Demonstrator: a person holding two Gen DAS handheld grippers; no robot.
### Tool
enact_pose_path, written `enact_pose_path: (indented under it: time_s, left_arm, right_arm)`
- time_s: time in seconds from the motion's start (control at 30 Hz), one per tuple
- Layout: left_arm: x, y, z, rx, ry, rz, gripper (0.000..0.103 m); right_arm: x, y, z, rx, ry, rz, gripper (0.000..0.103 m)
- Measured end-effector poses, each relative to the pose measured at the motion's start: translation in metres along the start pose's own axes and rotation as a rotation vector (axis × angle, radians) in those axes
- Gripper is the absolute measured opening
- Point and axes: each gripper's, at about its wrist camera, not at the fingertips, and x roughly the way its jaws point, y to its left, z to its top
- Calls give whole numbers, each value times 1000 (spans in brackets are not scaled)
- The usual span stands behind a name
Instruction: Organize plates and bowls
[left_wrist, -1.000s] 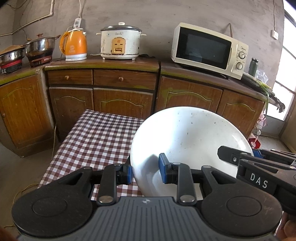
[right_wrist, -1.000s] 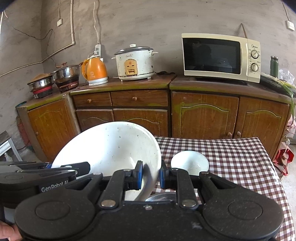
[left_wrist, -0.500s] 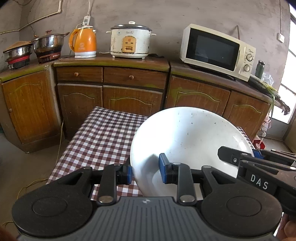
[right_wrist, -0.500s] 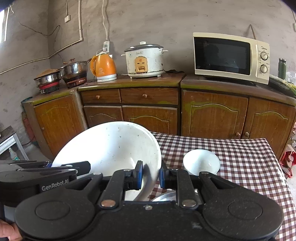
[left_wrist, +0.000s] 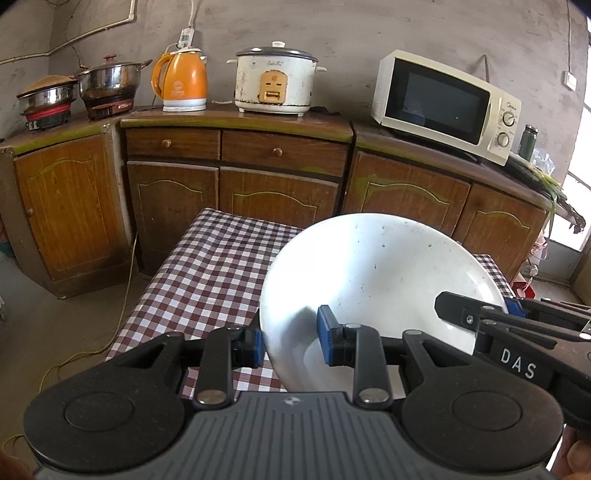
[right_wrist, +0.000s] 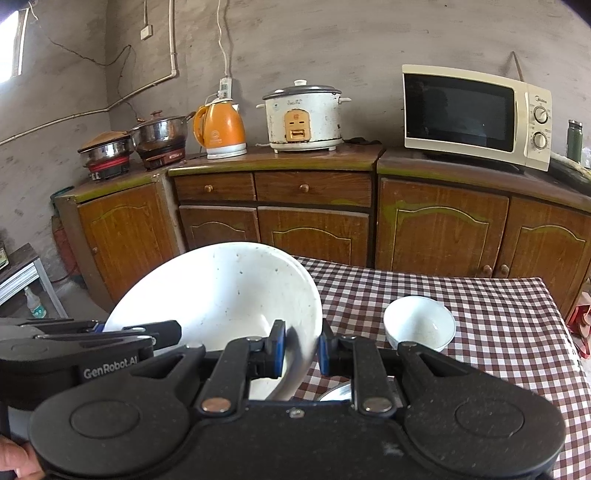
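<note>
- Left hand-held gripper (left_wrist: 290, 347): jaws nearly closed, blue pads clamped on the left rim of the big white bowl (left_wrist: 376, 280).
- Right hand-held gripper (right_wrist: 300, 349): same, pads pinched on the bowl's right rim.
- Bowl is held btwn both grippers, tilted, inside facing the cameras, raised over the near-left part of the checked tabletop (right_wrist: 480, 314).
- Small white bowl (right_wrist: 419, 326) sits upright on the tabletop, right of the big one, apart from it.
- Metal rim peeks out under the right gripper; can't tell what it is.
- Far side: wooden cabinets (right_wrist: 314, 229) w/ microwave (right_wrist: 476, 114), rice cooker (right_wrist: 304, 116), orange kettle (right_wrist: 221, 131), pots.
</note>
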Motion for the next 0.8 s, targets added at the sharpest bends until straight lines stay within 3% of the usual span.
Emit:
enact_pose_path:
  time_s: [0.8]
  left_arm:
    - [-7,25,-7,-35,11,21,28]
  right_arm:
    - [5,24,-5,-21,15,41,23]
